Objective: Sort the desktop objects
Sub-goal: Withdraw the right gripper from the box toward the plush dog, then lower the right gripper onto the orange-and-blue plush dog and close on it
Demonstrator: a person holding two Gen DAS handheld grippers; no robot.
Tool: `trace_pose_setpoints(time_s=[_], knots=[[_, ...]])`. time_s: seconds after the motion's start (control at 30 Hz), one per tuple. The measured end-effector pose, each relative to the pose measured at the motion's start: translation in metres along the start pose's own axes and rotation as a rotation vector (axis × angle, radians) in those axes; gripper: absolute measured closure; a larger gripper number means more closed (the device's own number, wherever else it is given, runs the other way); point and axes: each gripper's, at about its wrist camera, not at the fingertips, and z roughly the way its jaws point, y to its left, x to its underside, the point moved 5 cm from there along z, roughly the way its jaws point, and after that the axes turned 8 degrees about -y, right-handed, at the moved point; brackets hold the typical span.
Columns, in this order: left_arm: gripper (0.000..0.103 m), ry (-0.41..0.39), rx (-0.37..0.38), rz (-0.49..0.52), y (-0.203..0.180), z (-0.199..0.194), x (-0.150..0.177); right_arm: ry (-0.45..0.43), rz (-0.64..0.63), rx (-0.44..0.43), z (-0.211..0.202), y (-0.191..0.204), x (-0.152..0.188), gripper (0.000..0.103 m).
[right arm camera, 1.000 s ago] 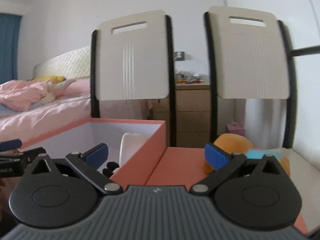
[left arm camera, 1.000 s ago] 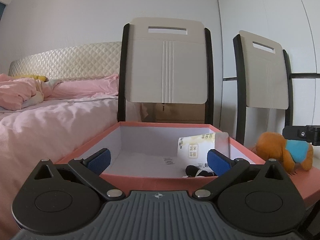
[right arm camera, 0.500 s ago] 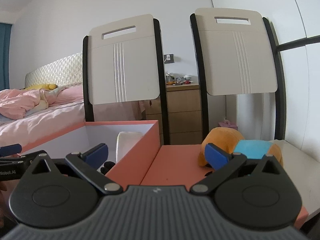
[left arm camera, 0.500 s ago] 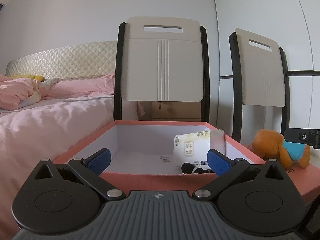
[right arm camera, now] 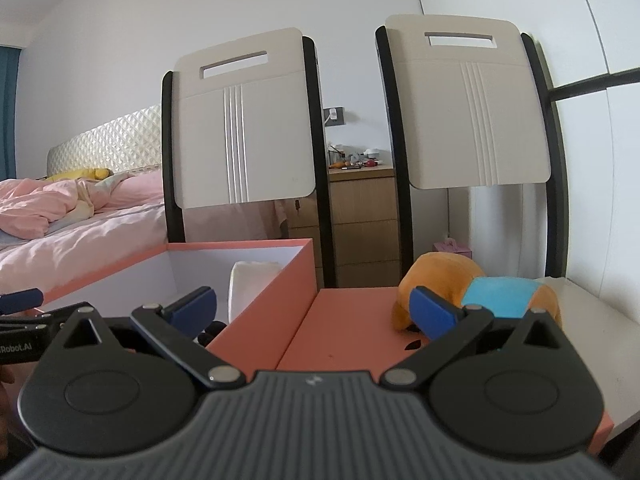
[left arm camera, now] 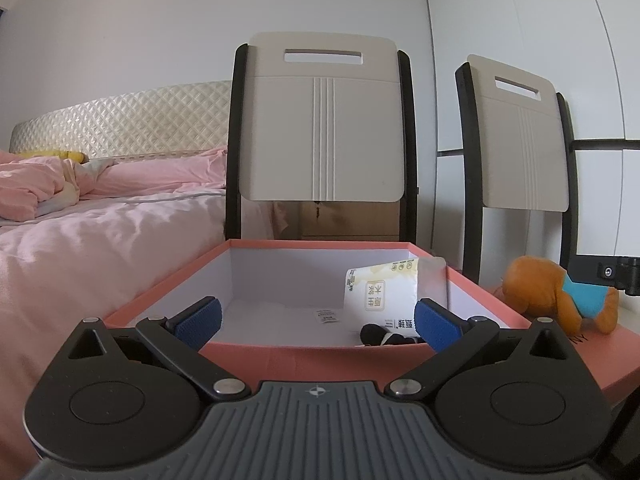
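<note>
Behind the coral box [left arm camera: 320, 350] stand two chairs [left arm camera: 322, 120] — both grippers [left arm camera: 316, 320] [right arm camera: 314, 306] gape, empty.

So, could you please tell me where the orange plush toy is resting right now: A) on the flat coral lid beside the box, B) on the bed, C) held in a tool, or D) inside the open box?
A: the orange plush toy lies on the flat coral lid, outside the open box.

Ahead of the left claw [left arm camera: 316, 322] sits a box [left arm camera: 320, 350] with a packet [left arm camera: 380, 294] inside; right of it, before the right claw [right arm camera: 314, 308], a plush toy [right arm camera: 440, 276] lies on a lid [right arm camera: 352, 320]. Two chairs [left arm camera: 322, 136] stand behind.
</note>
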Motion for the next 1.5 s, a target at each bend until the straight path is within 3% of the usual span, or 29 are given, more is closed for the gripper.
trace_pose_setpoints(time_s=[0.47,0.87,1.1,1.2,1.4,1.5], knots=[[0.000,0.002,0.002,0.004,0.000,0.001,-0.001,-0.006,0.014,0.014,-0.004,-0.007,-0.001,0.000],[0.000,0.002,-0.001,0.012,-0.001,0.001,0.000,0.024,0.039,0.036,-0.007,-0.052,-0.012,0.000],[0.000,0.004,-0.011,0.009,0.000,0.003,-0.001,0.060,0.040,0.099,0.015,-0.098,-0.031,0.000],[0.000,0.004,-0.014,0.006,0.001,0.004,-0.001,0.057,-0.027,0.130,0.032,-0.113,-0.036,0.000],[0.000,0.006,-0.015,0.008,0.001,0.004,0.000,0.114,-0.110,0.161,0.067,-0.145,-0.026,0.000],[0.000,0.007,-0.016,0.005,0.002,0.004,0.000,0.106,-0.060,0.179,0.072,-0.160,-0.018,0.000]])
